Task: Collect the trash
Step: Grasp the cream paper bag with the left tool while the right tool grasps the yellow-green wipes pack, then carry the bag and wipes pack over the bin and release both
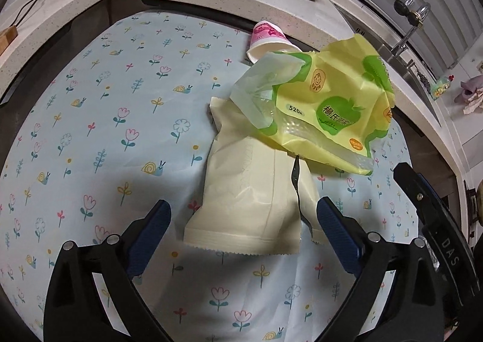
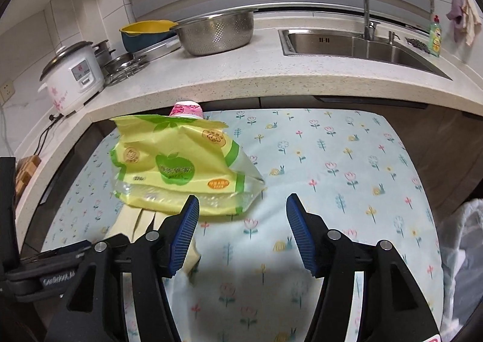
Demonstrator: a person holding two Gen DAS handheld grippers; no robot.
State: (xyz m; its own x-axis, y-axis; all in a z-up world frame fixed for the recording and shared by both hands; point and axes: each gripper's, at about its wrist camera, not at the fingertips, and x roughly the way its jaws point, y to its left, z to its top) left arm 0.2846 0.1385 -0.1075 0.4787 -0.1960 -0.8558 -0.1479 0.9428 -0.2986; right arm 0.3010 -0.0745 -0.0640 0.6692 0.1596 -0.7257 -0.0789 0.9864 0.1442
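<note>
Left wrist view: the left gripper (image 1: 243, 218) stands wide open and holds nothing; its blue pads flank the near end of a cream paper bag (image 1: 250, 191) lying flat on the flower-print cloth of the bench (image 1: 120, 118). A yellow-green plastic wrapper (image 1: 326, 109) overlaps the far end of the cream bag. Its print shows a green apple with Chinese characters and the figure "520", followed by a small character too fine to read. Behind the wrapper, a pink-and-white paper cup (image 1: 268, 40) lies on its side near the far edge of the cloth. At the right edge, a black part carries the letters "DAS".

Right wrist view: the right gripper (image 2: 243, 232) is also wide open and empty, positioned above the cloth just right of the wrapper (image 2: 178, 167). A steel colander (image 2: 217, 31), a rice cooker (image 2: 71, 76) and a sink (image 2: 356, 46) occupy the stone counter beyond.
</note>
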